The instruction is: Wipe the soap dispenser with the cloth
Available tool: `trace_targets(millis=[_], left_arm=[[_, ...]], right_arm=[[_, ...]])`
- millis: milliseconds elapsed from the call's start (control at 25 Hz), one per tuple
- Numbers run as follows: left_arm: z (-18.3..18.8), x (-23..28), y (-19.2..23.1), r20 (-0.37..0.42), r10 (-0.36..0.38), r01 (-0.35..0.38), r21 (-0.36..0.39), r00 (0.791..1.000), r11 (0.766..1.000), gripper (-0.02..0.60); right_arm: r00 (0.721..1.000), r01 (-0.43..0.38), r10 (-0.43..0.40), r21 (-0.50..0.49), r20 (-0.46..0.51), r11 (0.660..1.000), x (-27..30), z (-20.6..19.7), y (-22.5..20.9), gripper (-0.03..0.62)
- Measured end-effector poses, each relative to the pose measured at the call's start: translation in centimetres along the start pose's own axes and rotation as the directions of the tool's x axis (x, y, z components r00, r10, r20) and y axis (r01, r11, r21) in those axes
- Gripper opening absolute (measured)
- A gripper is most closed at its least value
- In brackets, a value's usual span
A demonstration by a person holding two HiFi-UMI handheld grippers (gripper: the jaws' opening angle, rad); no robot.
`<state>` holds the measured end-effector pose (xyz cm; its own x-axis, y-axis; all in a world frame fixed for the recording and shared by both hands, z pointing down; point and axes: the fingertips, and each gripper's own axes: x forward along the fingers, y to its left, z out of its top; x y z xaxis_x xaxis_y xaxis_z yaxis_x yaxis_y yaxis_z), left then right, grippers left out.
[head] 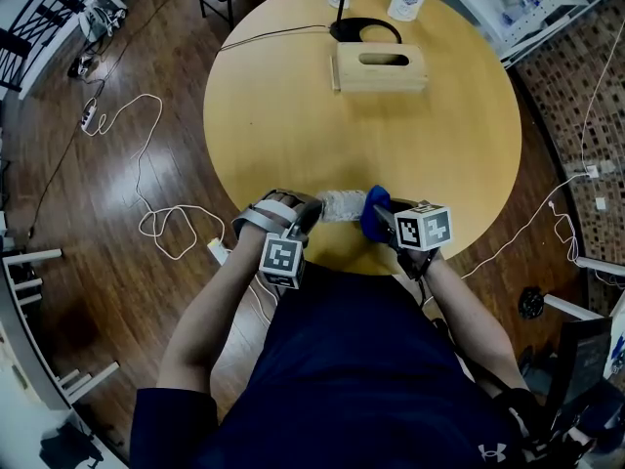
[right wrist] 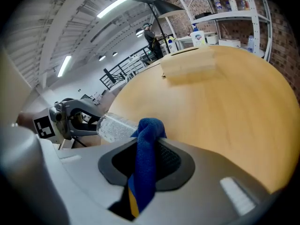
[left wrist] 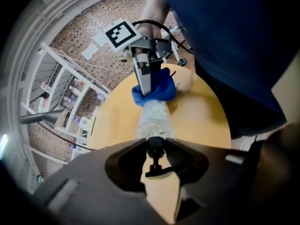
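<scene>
A clear soap dispenser (head: 342,204) is held lying sideways over the near edge of the round wooden table (head: 293,96). My left gripper (head: 305,215) is shut on its black pump neck (left wrist: 154,144), and the clear body (left wrist: 153,118) points away from it. My right gripper (head: 376,218) is shut on a blue cloth (head: 372,213); the cloth (right wrist: 145,158) sticks up between the jaws and touches the far end of the bottle (right wrist: 115,127). In the left gripper view the cloth (left wrist: 157,90) covers the bottle's base under the right gripper (left wrist: 146,86).
A wooden tissue box (head: 379,67) lies at the far middle of the table, with a black lamp base (head: 363,29) and two bottles (head: 405,3) behind it. Cables (head: 146,164) trail on the wooden floor to the left. Shelving (right wrist: 225,18) stands beyond the table.
</scene>
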<state>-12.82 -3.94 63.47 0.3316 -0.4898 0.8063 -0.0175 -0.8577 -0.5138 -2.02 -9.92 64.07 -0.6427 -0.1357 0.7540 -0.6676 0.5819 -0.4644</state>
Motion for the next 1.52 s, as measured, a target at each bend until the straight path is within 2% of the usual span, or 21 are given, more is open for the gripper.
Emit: trace_targets(millis=[160,280,360,480,560,600,640,680,720,800,840,880,960,1040,1080,1160,1200,1240,1280,1440,1520], left_arm=[[0.3,0.9,0.1,0.021,0.005,-0.003,-0.119,1.000,0.993,0.132],[0.3,2.4,-0.9,0.039,0.003,0.008,-0.265,0.999,0.964,0.132],[0.2,3.5,-1.6,0.037,0.006,0.007,-0.336,0.999,0.942,0.132],[0.1,4.4,-1.9,0.040,0.034,-0.017,-0.374,0.999,0.927,0.132],[0.2,4.5,-1.9,0.066,0.023,0.007,-0.420,0.998,0.907,0.133],[0.1,4.5,-2.0,0.089,0.001,0.041,-0.471,0.996,0.881,0.135],[-0.1,4.5,-2.3,0.121,-0.032,0.093,-0.537,0.992,0.839,0.140],[-0.3,4.6,-2.5,0.166,-0.070,0.158,-0.608,0.984,0.778,0.167],[-0.3,4.5,-2.7,0.221,-0.106,0.230,-0.672,0.969,0.704,0.175],[-0.2,4.3,-2.7,0.333,-0.155,0.360,-0.746,0.930,0.559,0.178],[0.0,4.1,-2.6,0.374,-0.171,0.407,-0.757,0.911,0.511,0.175],[0.2,3.9,-2.5,0.404,-0.188,0.442,-0.756,0.895,0.482,0.175],[0.9,3.4,-2.6,0.450,-0.222,0.500,-0.744,0.865,0.444,0.168],[1.6,3.0,-2.8,0.479,-0.240,0.535,-0.737,0.844,0.412,0.152],[1.7,3.1,-2.8,0.487,-0.241,0.542,-0.737,0.840,0.404,0.143],[1.7,3.5,-2.9,0.491,-0.232,0.543,-0.739,0.840,0.400,0.142],[1.6,3.7,-3.0,0.486,-0.227,0.535,-0.741,0.844,0.405,0.141],[1.4,3.9,-3.0,0.470,-0.223,0.519,-0.743,0.854,0.423,0.140],[1.2,4.1,-3.0,0.445,-0.222,0.495,-0.740,0.868,0.456,0.138],[1.3,4.0,-2.6,0.310,-0.227,0.382,-0.671,0.923,0.636,0.137],[1.6,3.7,-2.1,0.254,-0.229,0.340,-0.623,0.940,0.705,0.137]], right_arm=[[0.998,0.038,-0.036,-0.051,0.044,0.998,0.4,1.7,1.3,0.081],[0.998,0.025,-0.018,-0.132,0.053,0.991,1.1,2.3,3.5,0.081],[0.999,0.021,-0.016,-0.181,0.032,0.983,1.5,1.8,4.3,0.081],[1.000,0.016,-0.013,-0.194,0.015,0.981,1.5,1.1,4.4,0.081],[1.000,0.007,-0.006,-0.183,0.006,0.983,1.3,0.9,4.3,0.081],[1.000,0.000,-0.002,-0.177,-0.006,0.984,1.2,0.7,4.4,0.081],[1.000,-0.008,0.004,-0.171,-0.023,0.985,1.2,0.6,4.5,0.081],[0.999,-0.018,0.011,-0.168,-0.041,0.986,1.1,0.5,4.8,0.081],[0.998,-0.027,0.018,-0.168,-0.057,0.985,1.1,0.5,5.2,0.081],[0.997,-0.038,0.026,-0.182,-0.070,0.983,1.4,0.9,6.1,0.081],[0.997,-0.042,0.028,-0.196,-0.072,0.980,1.7,1.2,6.6,0.081],[0.997,-0.046,0.030,-0.212,-0.077,0.976,2.1,1.5,7.2,0.081],[0.995,-0.057,0.034,-0.237,-0.098,0.970,3.0,1.6,8.0,0.081],[0.992,-0.065,0.038,-0.235,-0.119,0.970,3.6,1.1,8.3,0.081],[0.992,-0.062,0.035,-0.227,-0.119,0.972,3.5,0.8,8.1,0.081],[0.995,-0.029,0.008,-0.215,-0.100,0.976,2.9,0.5,7.2,0.081],[0.996,-0.007,-0.011,-0.206,-0.086,0.978,2.4,0.5,6.4,0.081],[0.997,0.014,-0.028,-0.191,-0.070,0.982,1.9,0.5,5.6,0.081],[0.998,0.032,-0.042,-0.167,-0.053,0.985,1.4,0.6,4.8,0.081],[0.993,0.115,-0.115,-0.059,-0.005,0.992,-0.8,1.0,0.8,0.081],[0.990,0.138,-0.138,-0.023,0.001,0.990,-1.5,0.9,-0.3,0.081]])
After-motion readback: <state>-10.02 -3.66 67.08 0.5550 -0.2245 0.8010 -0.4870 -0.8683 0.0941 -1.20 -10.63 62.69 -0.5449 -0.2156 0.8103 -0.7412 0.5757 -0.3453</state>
